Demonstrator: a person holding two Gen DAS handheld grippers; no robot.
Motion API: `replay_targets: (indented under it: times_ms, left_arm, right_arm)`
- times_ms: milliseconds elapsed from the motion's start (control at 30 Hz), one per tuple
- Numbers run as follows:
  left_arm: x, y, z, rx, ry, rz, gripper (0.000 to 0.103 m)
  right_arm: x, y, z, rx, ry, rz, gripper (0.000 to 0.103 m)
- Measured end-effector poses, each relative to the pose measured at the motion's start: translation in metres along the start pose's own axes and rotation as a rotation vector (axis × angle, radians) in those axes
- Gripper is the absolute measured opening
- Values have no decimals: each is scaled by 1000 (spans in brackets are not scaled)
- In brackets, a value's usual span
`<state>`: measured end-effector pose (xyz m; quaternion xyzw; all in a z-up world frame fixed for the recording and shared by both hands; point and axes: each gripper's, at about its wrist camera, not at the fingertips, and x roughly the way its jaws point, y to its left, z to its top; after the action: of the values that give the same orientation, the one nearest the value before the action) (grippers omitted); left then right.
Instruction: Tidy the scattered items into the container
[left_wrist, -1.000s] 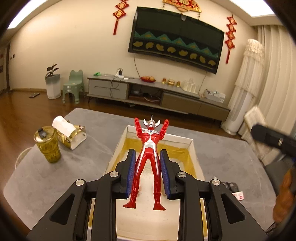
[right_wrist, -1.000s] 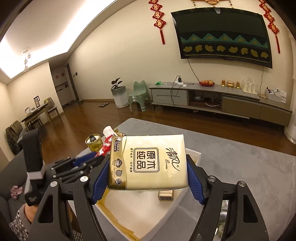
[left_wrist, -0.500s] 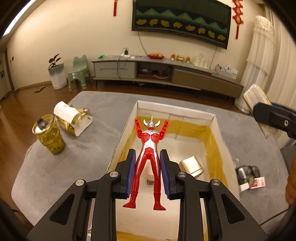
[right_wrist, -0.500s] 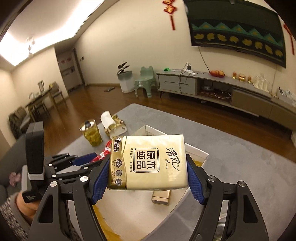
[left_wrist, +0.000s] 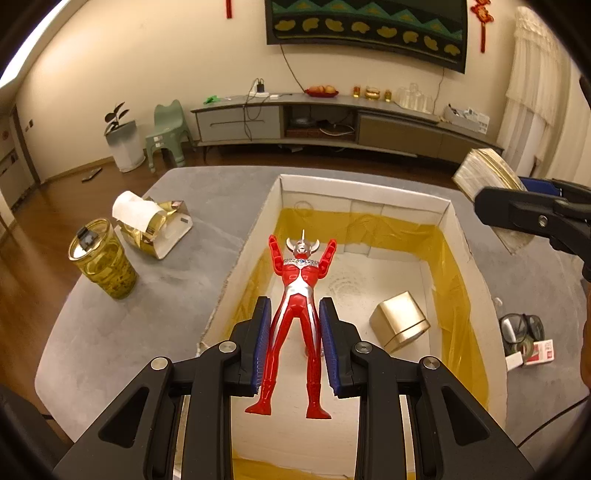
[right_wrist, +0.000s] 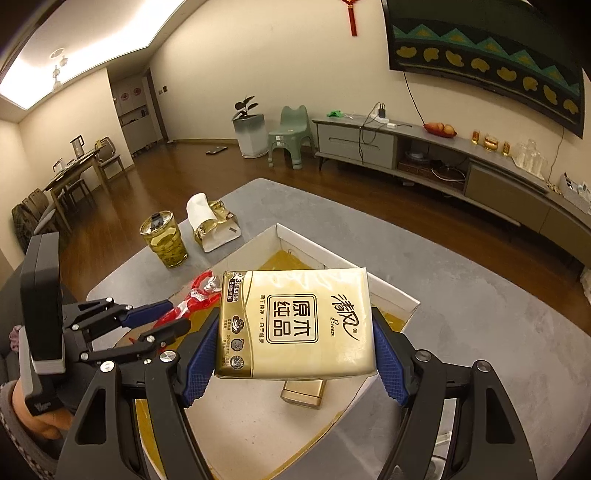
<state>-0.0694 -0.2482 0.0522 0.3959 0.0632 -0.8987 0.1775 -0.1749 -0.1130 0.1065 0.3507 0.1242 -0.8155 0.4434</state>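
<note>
Two handheld grippers are hovering over an open white box (left_wrist: 458, 236), seemingly ready to drop their loads inside. On the left, the left gripper (left_wrist: 295, 347) is clamping a red toy figure (left_wrist: 297, 295) by its legs. On the right, the right gripper (right_wrist: 295, 354) is squeezing a gold tissue pack (right_wrist: 295, 321) crosswise, above what may be a gold carton (right_wrist: 303, 394) lying inside.

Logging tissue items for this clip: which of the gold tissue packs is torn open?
The opened tissue pack on the grey table beside the tea cup, white tissue sticking out. The sealed tissue pack sits in the right gripper.
</note>
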Motion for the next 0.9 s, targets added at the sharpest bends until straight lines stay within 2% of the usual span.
replay_targets:
  times_ms: [500, 667, 900]
  left_arm:
    - [11, -28, -6, 95, 29, 69, 28]
    - [16, -30, -8, 106, 48, 71, 28]
    - [26, -32, -13, 100, 94, 56, 28]
  right_arm:
    - [13, 9, 5, -3, 27, -11, 75]
    - [21, 7, 6, 7, 43, -46, 75]
    - [47, 5, 3, -2, 111, -78, 75]
